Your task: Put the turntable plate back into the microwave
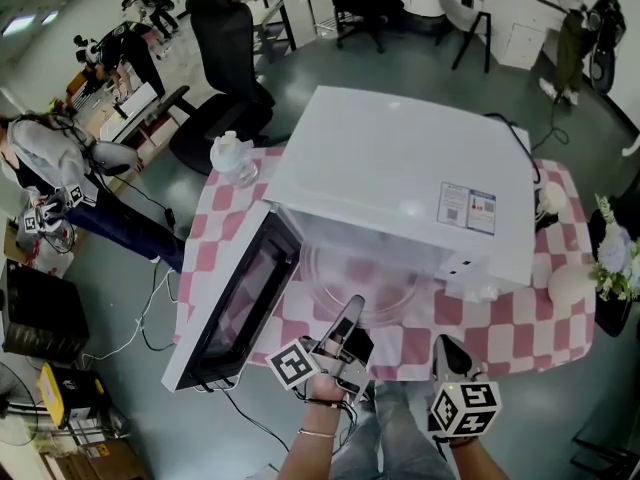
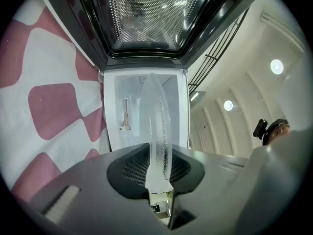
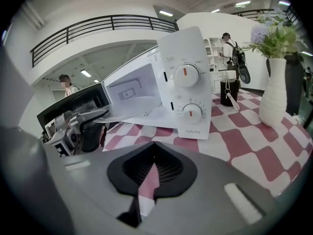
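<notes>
The white microwave (image 1: 400,168) stands on a pink-and-white checked table (image 1: 520,333), with its door (image 1: 235,303) swung open to the left. The clear glass turntable plate (image 1: 362,280) lies half inside the cavity mouth. My left gripper (image 1: 350,318) is shut on the plate's near rim. In the left gripper view the plate (image 2: 157,126) runs edge-on between the jaws of the left gripper (image 2: 157,153) toward the cavity (image 2: 124,102). My right gripper (image 1: 448,353) hangs shut and empty over the table's front edge, to the right of the opening. In its own view the right gripper (image 3: 154,147) faces the microwave's dial panel (image 3: 188,89).
A glass jar (image 1: 232,156) stands at the table's far left corner. A white vase with flowers (image 3: 274,89) and a dark cup (image 3: 229,89) stand to the right of the microwave. An office chair (image 1: 225,58) and a person (image 1: 50,158) are beyond the table.
</notes>
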Motion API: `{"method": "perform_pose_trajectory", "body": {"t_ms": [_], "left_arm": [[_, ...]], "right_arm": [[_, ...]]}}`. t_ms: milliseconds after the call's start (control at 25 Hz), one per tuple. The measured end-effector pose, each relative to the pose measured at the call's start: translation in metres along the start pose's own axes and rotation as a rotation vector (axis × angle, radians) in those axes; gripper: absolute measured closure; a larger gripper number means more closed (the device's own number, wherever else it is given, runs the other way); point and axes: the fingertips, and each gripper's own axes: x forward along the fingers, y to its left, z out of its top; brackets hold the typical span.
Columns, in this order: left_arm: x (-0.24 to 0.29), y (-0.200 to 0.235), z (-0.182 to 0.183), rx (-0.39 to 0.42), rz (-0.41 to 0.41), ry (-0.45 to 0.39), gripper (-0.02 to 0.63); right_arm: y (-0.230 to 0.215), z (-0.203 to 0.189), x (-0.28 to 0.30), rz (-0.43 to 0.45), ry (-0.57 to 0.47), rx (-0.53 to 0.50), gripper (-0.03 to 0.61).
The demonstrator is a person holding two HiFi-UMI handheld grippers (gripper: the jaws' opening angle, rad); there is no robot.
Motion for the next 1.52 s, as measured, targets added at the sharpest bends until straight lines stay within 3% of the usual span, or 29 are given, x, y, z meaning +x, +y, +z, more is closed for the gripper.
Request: {"method": "perform_pose_trajectory", "body": {"t_ms": [880,1520], "left_arm": [[0.047,0.009,0.016,0.009,0.003,-0.017,0.558],[0.073,0.024,0.023,-0.001,0.023,-0.027,0.557]], "right_arm": [[0.003,0.008,0.034,0.031,0.058,0.009,0.569],[0.004,0.013,0.048,0.031,0.083,-0.056,0.569]]}}
